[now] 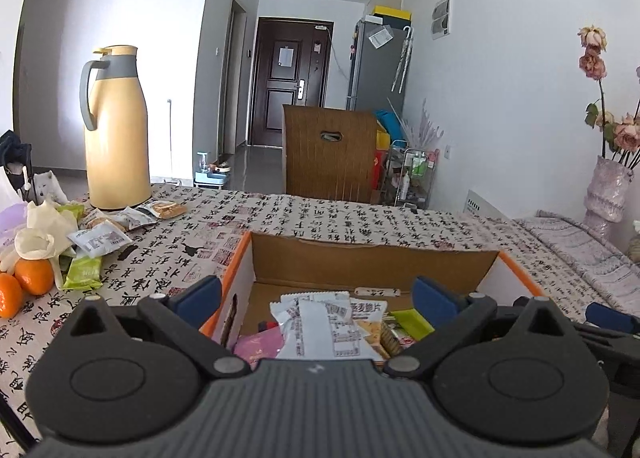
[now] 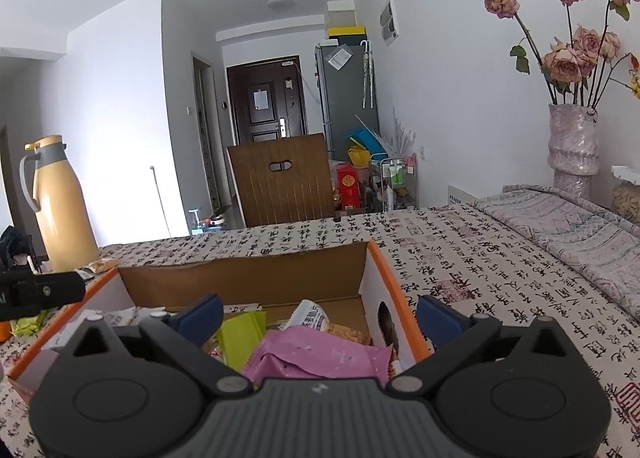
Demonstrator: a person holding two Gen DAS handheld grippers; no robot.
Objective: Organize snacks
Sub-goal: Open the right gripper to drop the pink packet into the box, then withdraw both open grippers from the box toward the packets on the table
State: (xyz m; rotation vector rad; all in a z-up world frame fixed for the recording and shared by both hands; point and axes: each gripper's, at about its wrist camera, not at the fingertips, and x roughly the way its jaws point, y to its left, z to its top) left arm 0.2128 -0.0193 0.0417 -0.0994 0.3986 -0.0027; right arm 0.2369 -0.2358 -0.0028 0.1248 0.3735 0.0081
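While both tools stand spread wide with nothing between their blue pads, the stock reads as follows.

Left tool (image 1: 316,296): spread, empty, poised over the near left part of the cardboard box (image 1: 372,258); its left pad lies outside the box's orange left wall, its right pad over the contents.

Right tool (image 2: 320,316): spread, empty, over the near right part of the same box (image 2: 244,278); its right pad lies outside the orange right wall.

Box: open-topped, brown inside, orange-edged, set on the surface (image 1: 320,214), which carries a cloth printed with black calligraphy.

Contents of box: white snack packet (image 1: 320,322), pink packet (image 2: 316,354), lime-green packet (image 2: 240,334), a cracker packet (image 1: 372,312); several overlap.

Loose snacks (image 1: 100,238): a scatter of small packets on the surface at far left, outside the box, near the foot of the yellow thermos jug (image 1: 116,130).

Also at left: two oranges (image 1: 34,276), a crumpled white bag (image 1: 44,230).

At far right: a vase of dried pink roses (image 2: 572,146) on a folded patterned cloth (image 2: 568,218).

Beyond the surface: a brown chair back (image 1: 330,154), a dark door, a grey fridge.
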